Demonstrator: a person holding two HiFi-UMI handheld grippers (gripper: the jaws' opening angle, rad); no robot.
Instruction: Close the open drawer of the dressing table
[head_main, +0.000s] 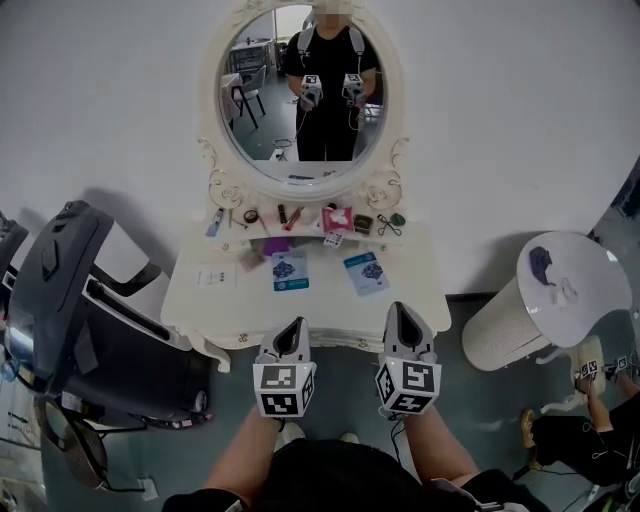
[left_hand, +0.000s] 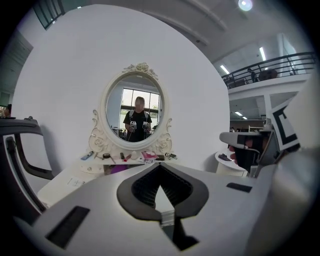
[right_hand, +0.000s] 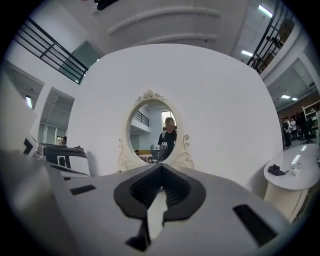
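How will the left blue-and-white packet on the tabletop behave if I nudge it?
The left packet lies flat and looks thin, so it is probably light and would slide, not roll or tip. The dressing table top looks smooth, so a push may send it skidding. Lying so flat, it would likely be hard to pinch up.

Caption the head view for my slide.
The left tongs and right tongs, both shut and empty, held side by side before the white dressing table and its oval mirror.
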